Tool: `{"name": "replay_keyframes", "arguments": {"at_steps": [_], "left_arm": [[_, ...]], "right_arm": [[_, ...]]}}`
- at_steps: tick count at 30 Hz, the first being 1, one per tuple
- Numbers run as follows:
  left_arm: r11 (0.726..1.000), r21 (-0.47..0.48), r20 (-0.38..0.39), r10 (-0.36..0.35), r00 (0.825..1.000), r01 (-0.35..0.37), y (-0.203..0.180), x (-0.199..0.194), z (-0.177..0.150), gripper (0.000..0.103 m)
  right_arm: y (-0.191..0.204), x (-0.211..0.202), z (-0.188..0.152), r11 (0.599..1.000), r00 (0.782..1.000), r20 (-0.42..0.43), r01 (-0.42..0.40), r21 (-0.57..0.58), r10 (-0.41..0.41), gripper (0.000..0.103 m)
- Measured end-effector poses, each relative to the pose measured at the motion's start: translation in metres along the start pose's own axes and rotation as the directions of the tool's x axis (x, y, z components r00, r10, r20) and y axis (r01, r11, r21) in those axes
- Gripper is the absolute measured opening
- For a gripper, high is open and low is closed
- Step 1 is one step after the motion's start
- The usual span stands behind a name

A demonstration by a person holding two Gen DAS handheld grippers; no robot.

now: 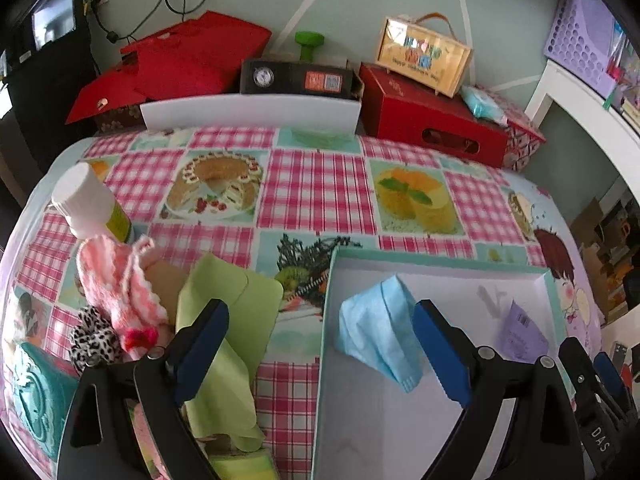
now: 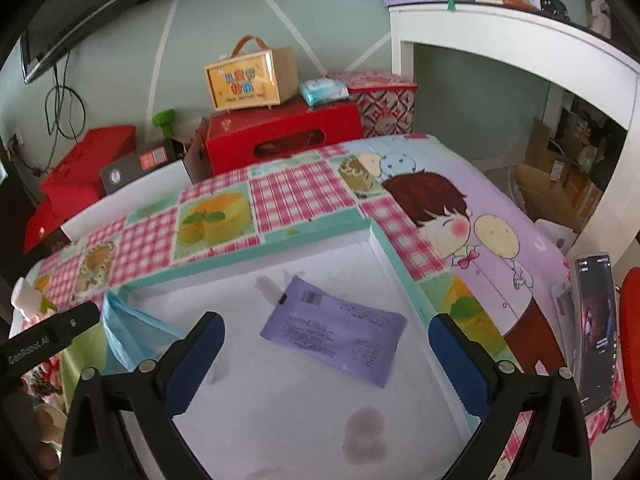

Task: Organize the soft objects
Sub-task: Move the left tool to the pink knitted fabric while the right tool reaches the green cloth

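Presently: shallow teal-rimmed white box on counter holds crumpled blue face mask and flat purple sachet; left gripper and right gripper released, empty.

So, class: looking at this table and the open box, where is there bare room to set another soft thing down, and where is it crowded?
Free: the box floor in front of the purple packet, and the tablecloth beyond the box toward the red cartons. Crowded: the left of the table, where the green cloth, pink knit and leopard scrunchie pile up; the blue mask drapes the box's left wall.
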State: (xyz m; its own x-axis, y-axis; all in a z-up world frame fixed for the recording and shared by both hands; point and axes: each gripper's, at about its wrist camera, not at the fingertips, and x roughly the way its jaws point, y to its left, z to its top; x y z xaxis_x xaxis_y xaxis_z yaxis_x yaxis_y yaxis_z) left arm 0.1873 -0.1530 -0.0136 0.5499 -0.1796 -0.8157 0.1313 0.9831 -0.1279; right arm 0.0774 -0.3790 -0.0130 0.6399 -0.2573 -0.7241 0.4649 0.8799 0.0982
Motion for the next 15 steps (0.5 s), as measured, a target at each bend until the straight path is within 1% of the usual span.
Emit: {"name": "replay_keyframes", "arguments": {"at_steps": [3,5,8,9,15], "left_arm": [[0.999,-0.02,0.021,-0.024,0.999,0.024,0.007,-0.007,0.004,0.093],[0.998,-0.039,0.048,-0.041,0.998,0.043,0.013,-0.014,0.007,0.093],[0.997,-0.049,0.084,-0.056,0.995,0.06,0.02,-0.021,0.011,0.096],[0.997,-0.052,0.093,-0.058,0.994,0.063,0.022,-0.023,0.012,0.102],[0.992,-0.085,0.135,-0.08,0.988,0.092,0.041,-0.031,0.018,0.103]], "right_arm": [[0.001,-0.009,0.002,1.0,0.999,0.042,-0.018,0.01,0.017,0.103],[0.003,-0.013,0.004,0.999,0.998,0.058,-0.029,0.013,0.029,0.103],[0.006,-0.015,0.004,0.999,0.998,0.06,-0.034,0.016,0.033,0.103],[0.007,-0.015,0.004,0.999,0.998,0.06,-0.031,0.016,0.03,0.103],[0.004,-0.017,0.004,0.998,0.998,0.059,-0.036,0.047,0.033,0.103]]}}
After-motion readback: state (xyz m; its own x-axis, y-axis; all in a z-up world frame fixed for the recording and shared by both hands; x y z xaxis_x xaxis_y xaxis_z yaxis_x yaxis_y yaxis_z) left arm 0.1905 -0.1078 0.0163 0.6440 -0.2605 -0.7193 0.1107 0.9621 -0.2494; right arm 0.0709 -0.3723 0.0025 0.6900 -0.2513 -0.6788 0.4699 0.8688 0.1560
